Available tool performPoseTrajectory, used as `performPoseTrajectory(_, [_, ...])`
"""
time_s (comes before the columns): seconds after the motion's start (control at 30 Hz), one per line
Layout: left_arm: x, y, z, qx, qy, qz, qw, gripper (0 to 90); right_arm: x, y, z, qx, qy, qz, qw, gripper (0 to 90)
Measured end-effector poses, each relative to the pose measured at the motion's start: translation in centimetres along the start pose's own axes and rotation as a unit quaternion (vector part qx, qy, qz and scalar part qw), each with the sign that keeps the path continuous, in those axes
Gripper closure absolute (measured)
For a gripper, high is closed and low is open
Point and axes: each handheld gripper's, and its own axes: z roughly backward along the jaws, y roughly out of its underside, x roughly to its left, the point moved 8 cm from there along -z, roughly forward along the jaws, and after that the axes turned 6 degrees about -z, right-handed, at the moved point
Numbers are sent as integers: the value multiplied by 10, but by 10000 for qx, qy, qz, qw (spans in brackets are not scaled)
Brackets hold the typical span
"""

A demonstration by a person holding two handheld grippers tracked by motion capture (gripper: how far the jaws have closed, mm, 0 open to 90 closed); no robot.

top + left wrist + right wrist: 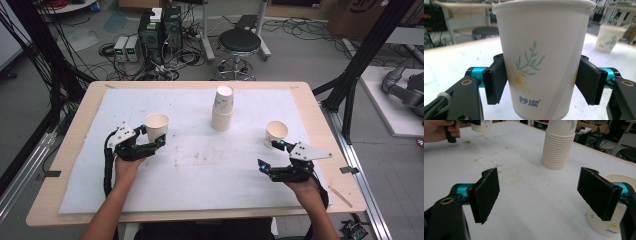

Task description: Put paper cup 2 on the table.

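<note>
centrally a cup stack [223,108] stands; left hand-held gripper [154,140] grasps cup [156,127], right [271,154] released

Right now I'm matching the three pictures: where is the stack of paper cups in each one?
High view: the stack of paper cups stands at table centre, toward the far edge.
Left gripper view: not visible.
Right gripper view: stack at top, right of centre.
Shared landmark: the white table cover.
</note>
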Motion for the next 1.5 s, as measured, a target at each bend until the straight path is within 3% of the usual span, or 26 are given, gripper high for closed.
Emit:
performPoseTrajectory(0.1, [-1,9,-6,380,-117,-92,9992,320,0,0,0,-3,2,-1,10000,183])
performPoseTrajectory(0.23, [-2,19,-11,820,-253,-243,9960,324,0,1,0,9,-6,4,10000,183])
performPoseTrajectory(0.3, [-2,23,-12,973,-299,-188,9946,326,0,1,1,16,-2,-19,10000,183])
performPoseTrajectory(0.67, [-5,29,0,1544,-523,-336,9861,332,0,1,0,56,-14,-23,10000,183])
performPoseTrajectory(0.9, [-7,34,9,1705,-576,-331,9831,328,1,0,0,61,-37,-6,10000,183])
performPoseTrajectory(1.17, [-7,39,13,1676,-539,-126,9843,296,0,0,-2,92,-48,-25,9999,183])
performPoseTrajectory(1.27, [-7,37,15,1591,-505,44,9860,192,0,0,-3,110,-55,-41,9999,183])
performPoseTrajectory(1.33, [-8,38,19,1646,-502,141,9850,179,-1,1,-3,121,-62,-22,9999,183])
performPoseTrajectory(1.5, [-12,31,35,1452,-423,211,9883,180,-2,2,-4,138,-59,-62,9999,183])
